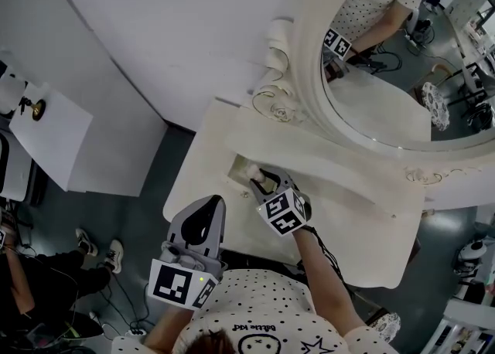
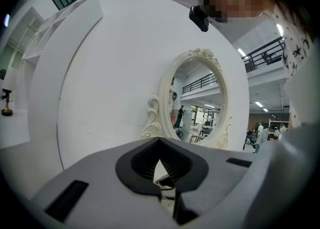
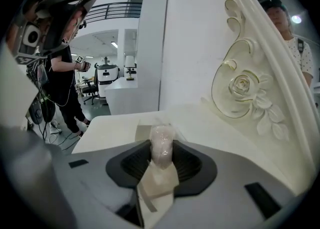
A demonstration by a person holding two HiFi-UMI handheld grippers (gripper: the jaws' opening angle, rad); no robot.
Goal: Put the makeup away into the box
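Observation:
My right gripper (image 1: 260,183) reaches down over the left part of the cream vanity table (image 1: 363,236) and is shut on a small makeup bottle (image 1: 254,178). In the right gripper view the bottle (image 3: 161,145) stands upright between the pads, with a pinkish clear cap over a cream body. Just beyond it is the shallow cream box (image 3: 141,132), which the head view shows as a pale patch (image 1: 239,165) under the fingertips. My left gripper (image 1: 207,213) hangs off the table's front edge near my body. Its jaws (image 2: 162,185) meet at the tips with nothing between them.
A large oval mirror (image 1: 387,74) in a carved cream frame rises at the table's back. A white cabinet (image 1: 54,136) stands to the left. A person sits on the floor at the lower left (image 1: 46,283), and another stands beyond the table (image 3: 60,73).

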